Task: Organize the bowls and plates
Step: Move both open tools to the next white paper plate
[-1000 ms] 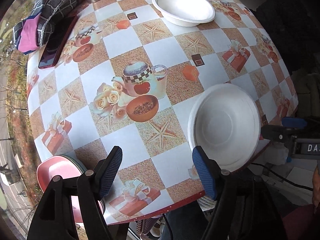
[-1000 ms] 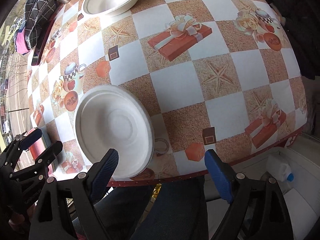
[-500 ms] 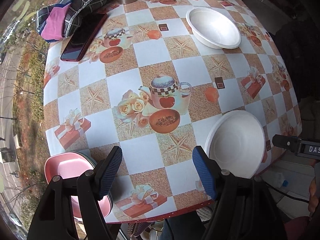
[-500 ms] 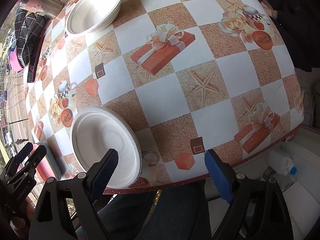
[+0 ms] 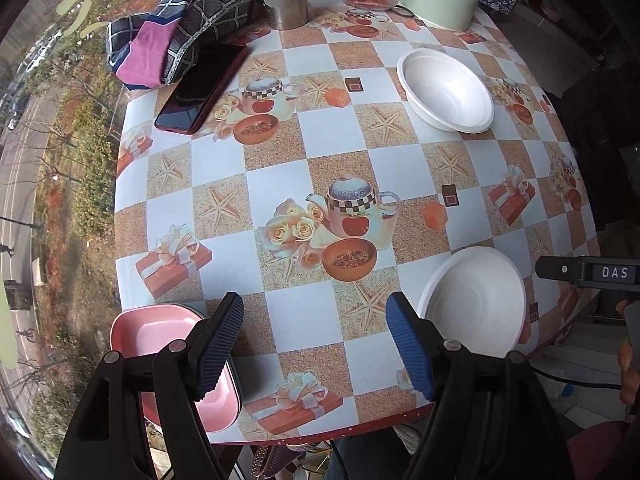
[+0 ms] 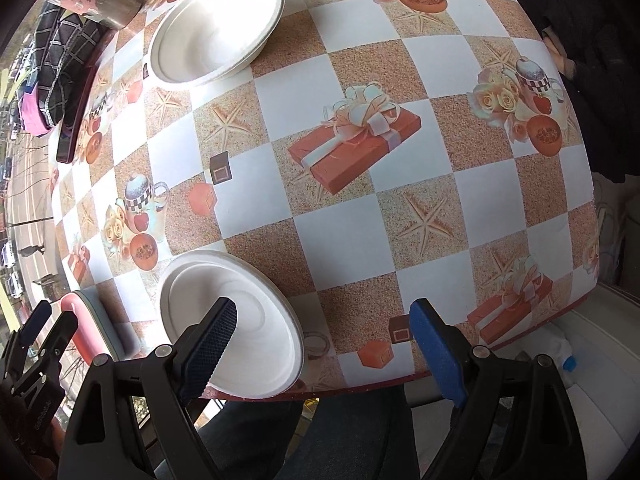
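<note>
white foam bowls are not yet stacked: the near bowl (image 5: 476, 304) sits empty at the table (image 5: 340, 152) edge, the far bowl (image 5: 446, 90) empty and well apart. pink plates (image 5: 160, 344) are piled at the near left corner (stack depth unclear). my left gripper (image 5: 314, 346) and right gripper (image 6: 324, 354) both gape, holding nothing.

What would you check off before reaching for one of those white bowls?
1. Left gripper open, nothing between its fingers: ok.
2. Right gripper open and empty: ok.
3. Near white bowl upright and empty: ok.
4. Near white bowl fully on the table: not ok, it overhangs the front edge.
5. Far white bowl upright and empty: ok.
6. Pink plates stacked squarely: cannot tell, the left gripper hides part.
</note>
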